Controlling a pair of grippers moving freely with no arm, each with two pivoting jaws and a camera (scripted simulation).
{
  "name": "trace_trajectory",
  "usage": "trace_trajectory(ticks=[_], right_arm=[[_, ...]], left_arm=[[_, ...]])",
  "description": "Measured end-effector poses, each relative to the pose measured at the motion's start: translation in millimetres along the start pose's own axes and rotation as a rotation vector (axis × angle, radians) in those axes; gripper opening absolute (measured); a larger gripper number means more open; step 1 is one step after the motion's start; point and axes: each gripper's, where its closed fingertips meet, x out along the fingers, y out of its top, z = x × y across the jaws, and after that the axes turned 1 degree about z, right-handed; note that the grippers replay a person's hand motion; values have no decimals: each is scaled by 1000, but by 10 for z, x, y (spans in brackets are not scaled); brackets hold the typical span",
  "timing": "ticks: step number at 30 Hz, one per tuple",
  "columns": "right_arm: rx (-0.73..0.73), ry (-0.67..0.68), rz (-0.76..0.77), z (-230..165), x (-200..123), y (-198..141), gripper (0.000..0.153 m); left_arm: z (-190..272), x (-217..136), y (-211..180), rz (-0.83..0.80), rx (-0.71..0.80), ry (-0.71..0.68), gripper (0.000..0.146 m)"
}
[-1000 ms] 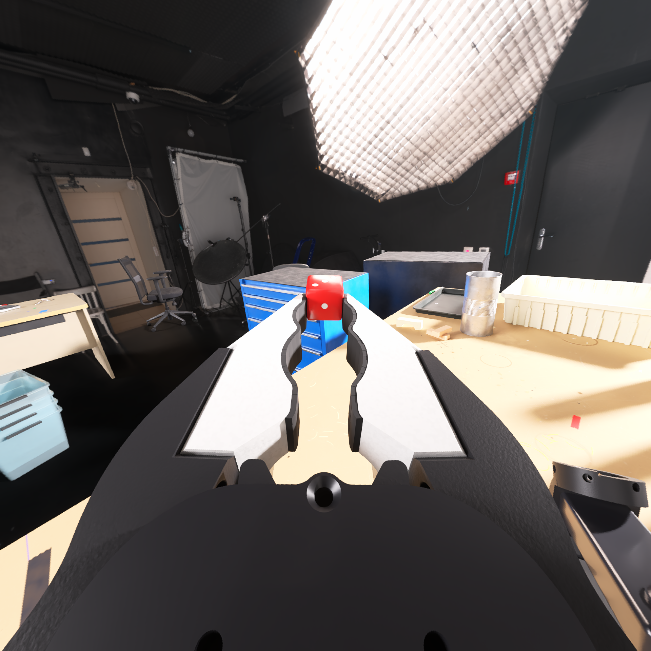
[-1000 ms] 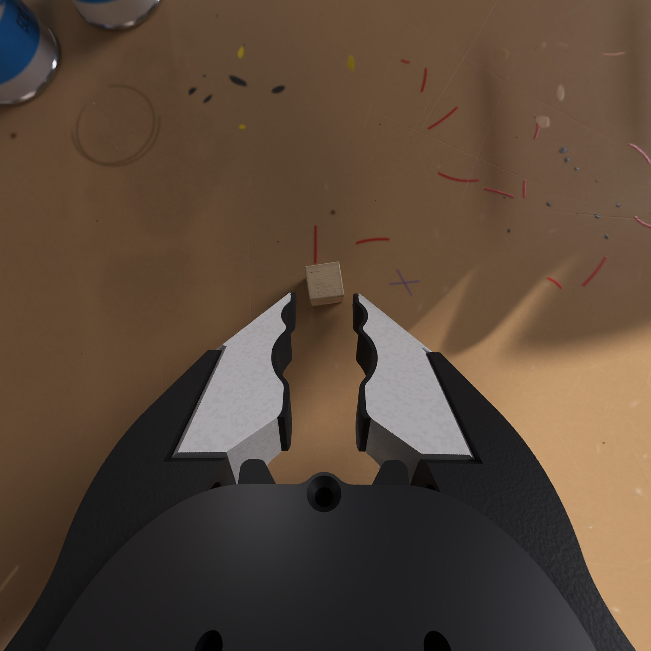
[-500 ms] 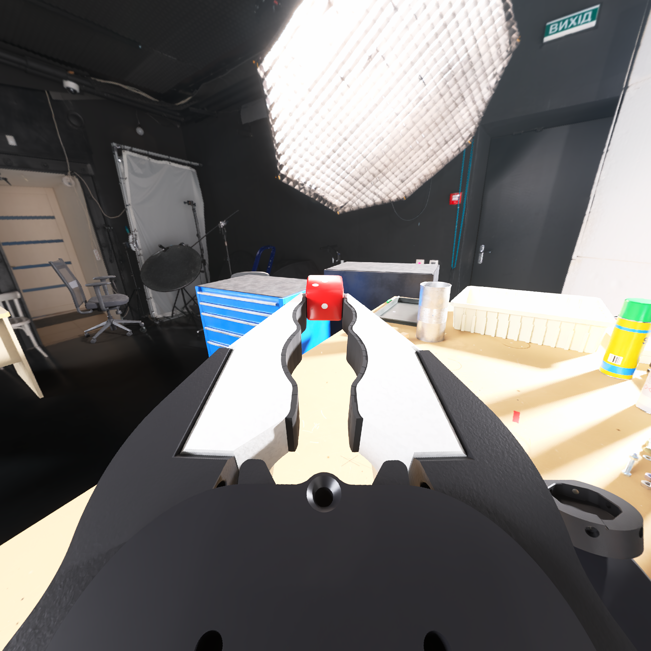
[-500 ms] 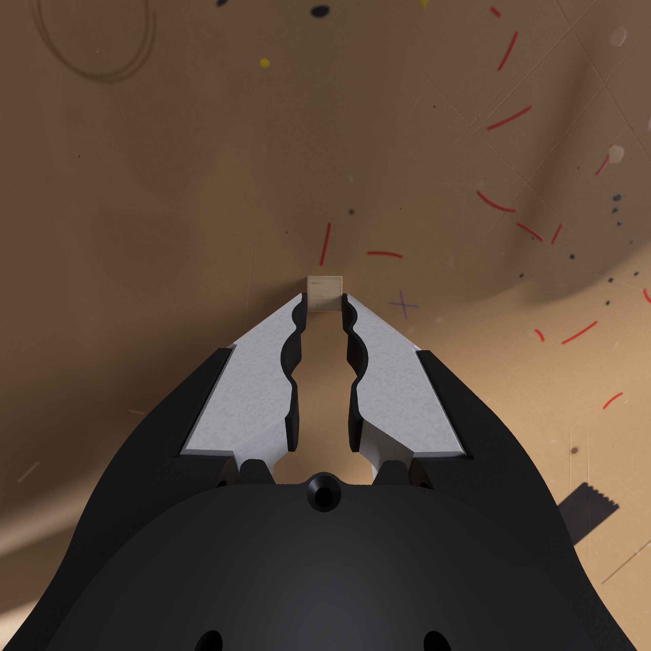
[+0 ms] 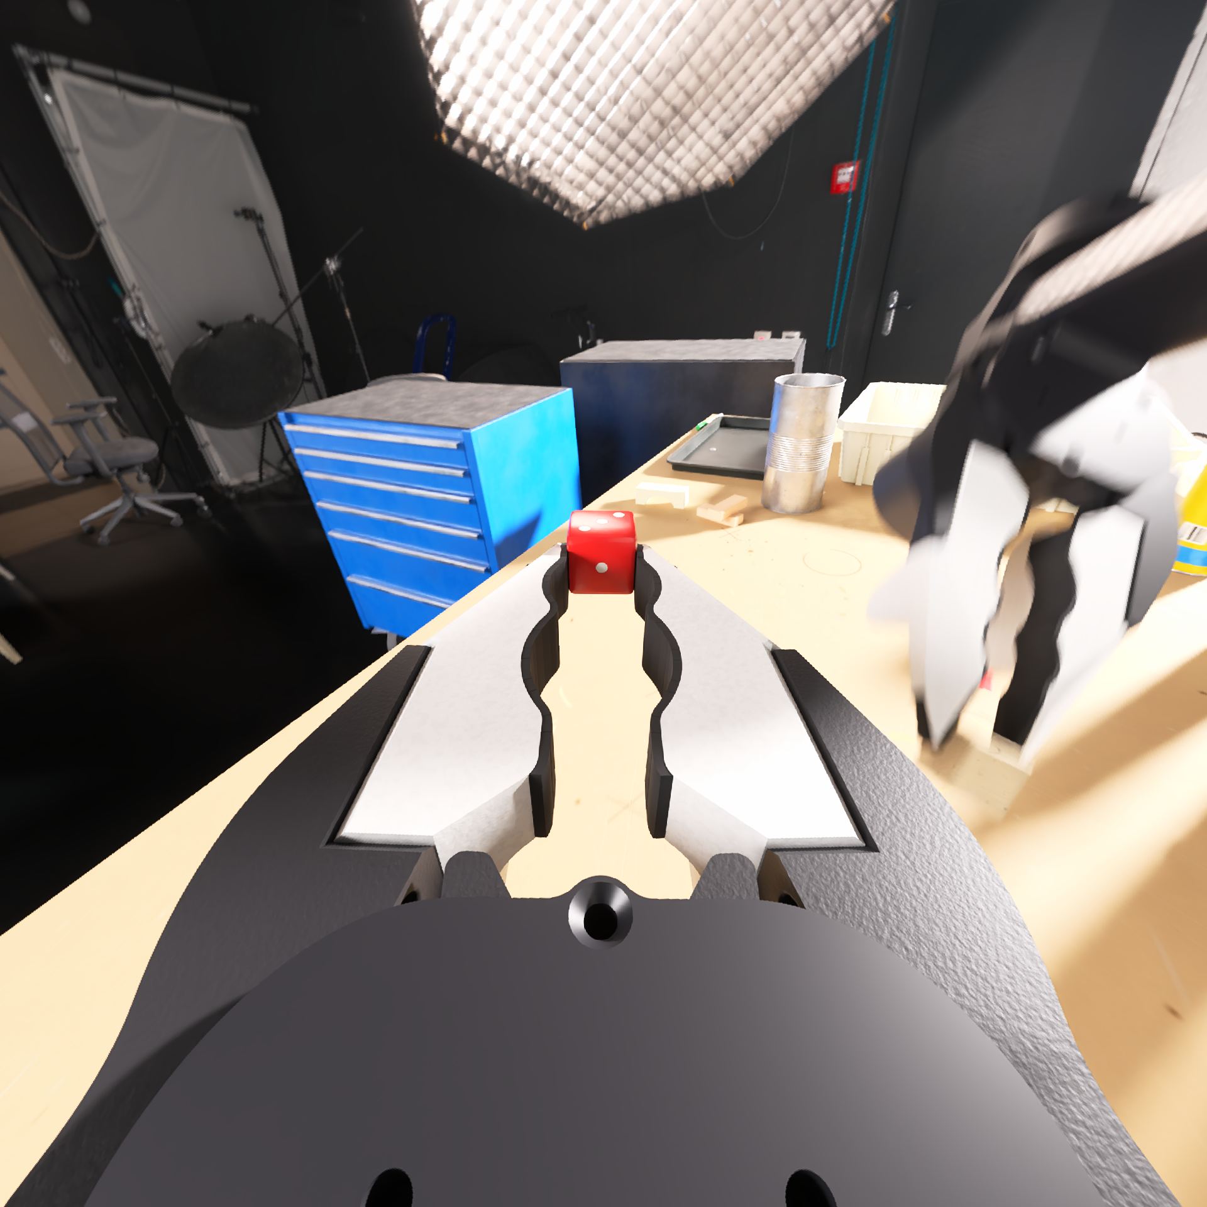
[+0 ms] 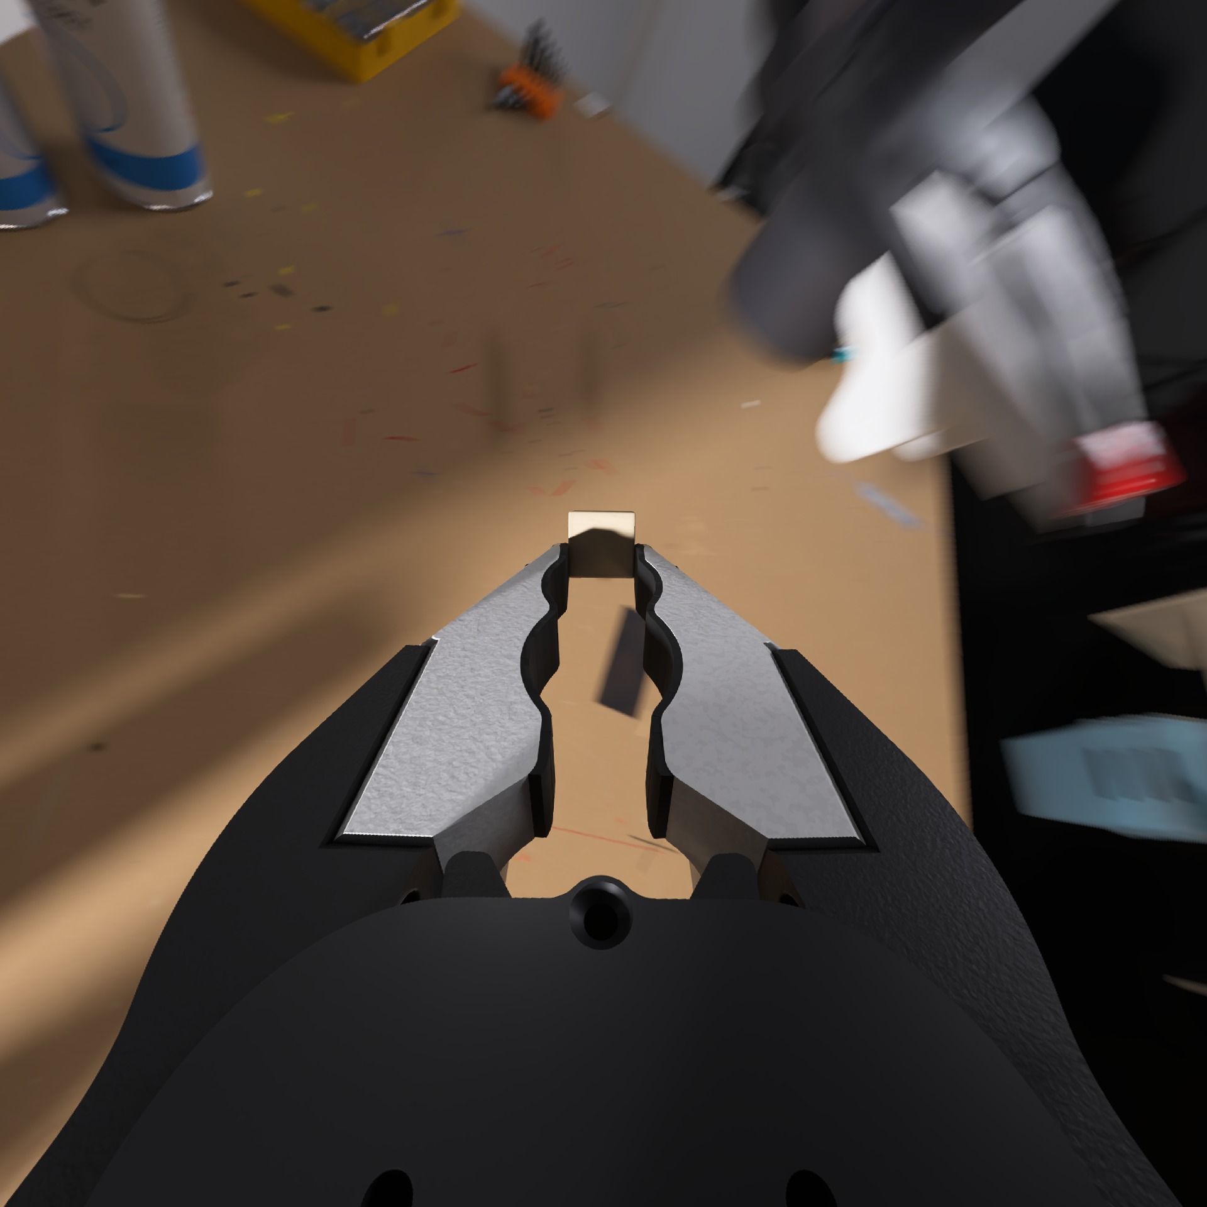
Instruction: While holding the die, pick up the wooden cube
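Observation:
My left gripper (image 5: 601, 563) is shut on the red die (image 5: 601, 555), held at the fingertips above the wooden table (image 5: 751, 588) near its left edge. My right gripper (image 6: 601, 555) is shut on the small wooden cube (image 6: 601, 545), pinched between its fingertips. In the left wrist view the right gripper (image 5: 980, 751) is blurred at the right, pointing down, with the cube (image 5: 986, 774) low over the table. In the right wrist view the left gripper (image 6: 980, 366) is blurred at the upper right, with the die (image 6: 1123, 470).
A metal can (image 5: 800, 444), a dark tray (image 5: 718, 444), a white bin (image 5: 882, 424) and wood scraps (image 5: 718, 509) stand at the table's far end. A blue drawer cabinet (image 5: 431, 490) stands beyond the edge. White-and-blue cans (image 6: 144, 130) and a yellow box (image 6: 353, 32) stand farther off.
My right gripper closed on the wooden cube and is tilting away from straight down, blurring its view. My left gripper swung and dipped with the die; the right gripper now shows in its view.

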Motion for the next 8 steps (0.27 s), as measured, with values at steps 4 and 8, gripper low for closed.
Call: trace_trajectory(ticks=[4, 8], right_arm=[[-82, -259, 70, 436, -766, -74, 19], [-133, -323, 13, 568, -960, -509, 19]], left_arm=[[258, 581, -416, 74, 67, -6, 19], [367, 902, -957, 18, 149, 12, 19]])
